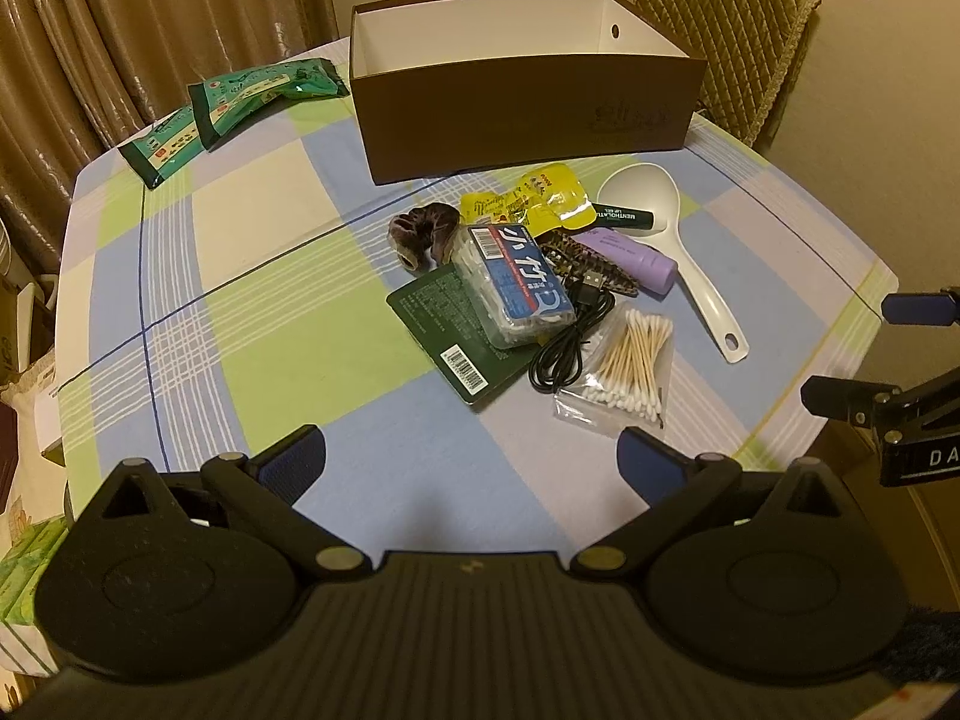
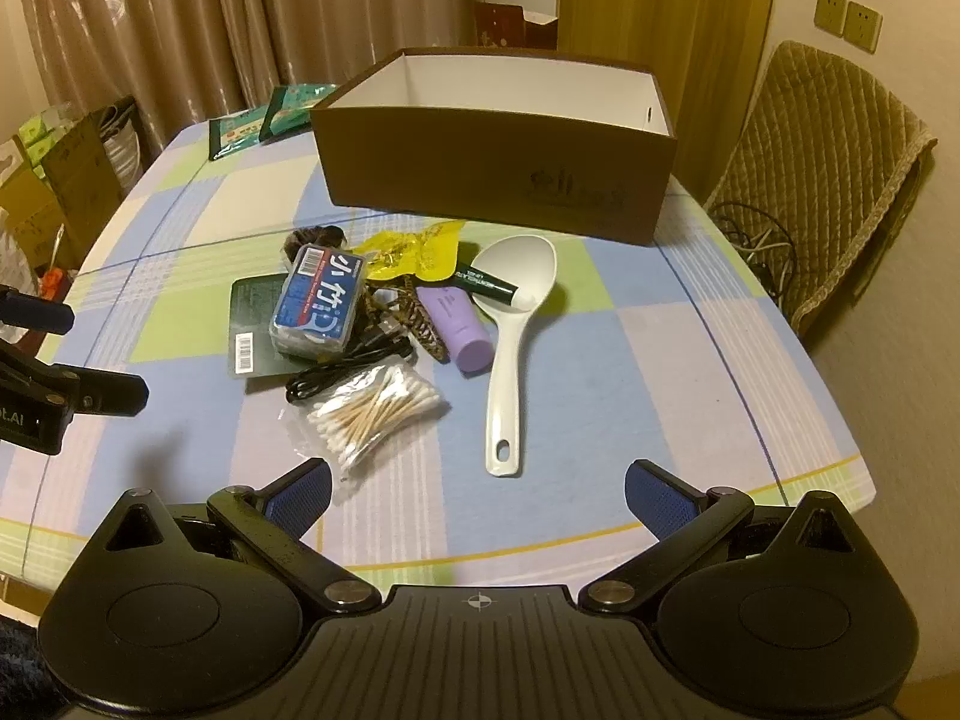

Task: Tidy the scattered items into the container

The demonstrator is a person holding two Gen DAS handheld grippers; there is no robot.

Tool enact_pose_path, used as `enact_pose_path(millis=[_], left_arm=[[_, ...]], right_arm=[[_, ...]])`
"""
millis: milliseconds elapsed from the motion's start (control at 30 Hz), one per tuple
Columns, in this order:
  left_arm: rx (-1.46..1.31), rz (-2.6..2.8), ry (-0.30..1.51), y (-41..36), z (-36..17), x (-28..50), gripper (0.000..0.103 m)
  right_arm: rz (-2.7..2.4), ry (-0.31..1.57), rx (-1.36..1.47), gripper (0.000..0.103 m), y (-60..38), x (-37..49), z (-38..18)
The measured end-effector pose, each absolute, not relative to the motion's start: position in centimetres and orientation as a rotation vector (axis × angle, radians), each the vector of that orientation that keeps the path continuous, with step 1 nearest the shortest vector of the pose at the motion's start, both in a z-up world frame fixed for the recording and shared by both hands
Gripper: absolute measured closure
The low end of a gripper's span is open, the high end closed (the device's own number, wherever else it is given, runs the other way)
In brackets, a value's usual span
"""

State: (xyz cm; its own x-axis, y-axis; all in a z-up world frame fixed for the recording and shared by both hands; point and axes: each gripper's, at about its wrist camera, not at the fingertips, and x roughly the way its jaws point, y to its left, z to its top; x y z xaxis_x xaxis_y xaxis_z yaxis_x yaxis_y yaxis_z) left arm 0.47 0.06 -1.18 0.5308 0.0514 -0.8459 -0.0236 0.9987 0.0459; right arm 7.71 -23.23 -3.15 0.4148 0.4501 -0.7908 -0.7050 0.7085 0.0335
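i hold both the left gripper and right gripper wide open, empty; the slippery clear bag of cotton swabs could slide off the desk if nudged.

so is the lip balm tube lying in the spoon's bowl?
Yes, the green lip balm tube rests across the white spoon bowl.

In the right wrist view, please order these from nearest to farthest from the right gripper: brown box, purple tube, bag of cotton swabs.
From the right gripper:
1. Bag of cotton swabs, just ahead, slightly left.
2. Purple tube, farther ahead, in the pile's middle.
3. Brown box, at the far side of the table, behind the pile.
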Motion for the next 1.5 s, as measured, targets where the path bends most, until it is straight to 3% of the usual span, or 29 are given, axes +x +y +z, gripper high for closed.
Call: enact_pose_path(millis=[1500], left_arm=[[-0.043,0.113,1.058,-0.2,-2.0,5.5,0.001]], right_arm=[[0.823,0.895,-0.372,0.002,-21.8,13.5,-3.7]])
